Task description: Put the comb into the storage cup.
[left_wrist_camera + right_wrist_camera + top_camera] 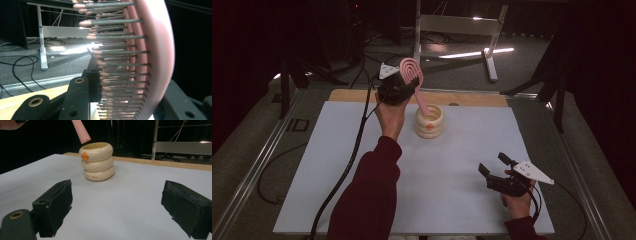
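A pink hairbrush (413, 76) is held head-up in my left gripper (401, 86), which is shut on the brush's head above the far side of the table. Its bristles (117, 62) and pink back (157, 55) loom close in the left gripper view. The handle slants down, its tip (82, 133) just above the mouth of a cream ringed cup (429, 121) with a small orange duck figure (85, 156). My right gripper (494, 167) rests open near the front right of the white mat, jaws wide apart, aimed at the cup (97, 161).
A white mat (337, 165) covers the table, with a wooden strip (472, 98) along the far edge. A white metal frame (457, 30) and cables lie on the floor beyond. The left gripper's cable (347, 165) trails across the mat's left side.
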A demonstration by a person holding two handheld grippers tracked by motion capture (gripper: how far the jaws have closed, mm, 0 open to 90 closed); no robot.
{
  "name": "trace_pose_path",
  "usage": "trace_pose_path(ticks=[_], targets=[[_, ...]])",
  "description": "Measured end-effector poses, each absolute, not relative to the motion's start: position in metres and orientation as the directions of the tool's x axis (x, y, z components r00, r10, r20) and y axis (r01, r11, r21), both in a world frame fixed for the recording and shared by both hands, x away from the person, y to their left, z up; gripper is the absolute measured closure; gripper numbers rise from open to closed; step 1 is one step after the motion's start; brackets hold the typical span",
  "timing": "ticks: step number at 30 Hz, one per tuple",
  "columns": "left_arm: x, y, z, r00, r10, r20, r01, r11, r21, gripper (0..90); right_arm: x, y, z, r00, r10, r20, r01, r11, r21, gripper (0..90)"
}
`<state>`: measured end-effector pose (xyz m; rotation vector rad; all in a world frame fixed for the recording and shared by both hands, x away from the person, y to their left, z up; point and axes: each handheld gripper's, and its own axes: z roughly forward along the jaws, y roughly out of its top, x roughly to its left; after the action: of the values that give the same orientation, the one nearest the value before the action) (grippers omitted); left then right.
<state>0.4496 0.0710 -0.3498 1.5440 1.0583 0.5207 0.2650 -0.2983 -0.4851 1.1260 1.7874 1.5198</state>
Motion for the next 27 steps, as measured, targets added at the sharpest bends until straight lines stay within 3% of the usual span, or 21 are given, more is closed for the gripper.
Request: trace_pose_path(ticks=[27], targets=[[0.4540, 0.0622, -0.3602, 0.498, 0.840, -0.218, 0.345, 0.039, 0.938, 64.1, 0.2651, -0.2972, -0.4852, -0.514, 0.849, 0.119, 0.251, 0.016, 0.968, 9.8]])
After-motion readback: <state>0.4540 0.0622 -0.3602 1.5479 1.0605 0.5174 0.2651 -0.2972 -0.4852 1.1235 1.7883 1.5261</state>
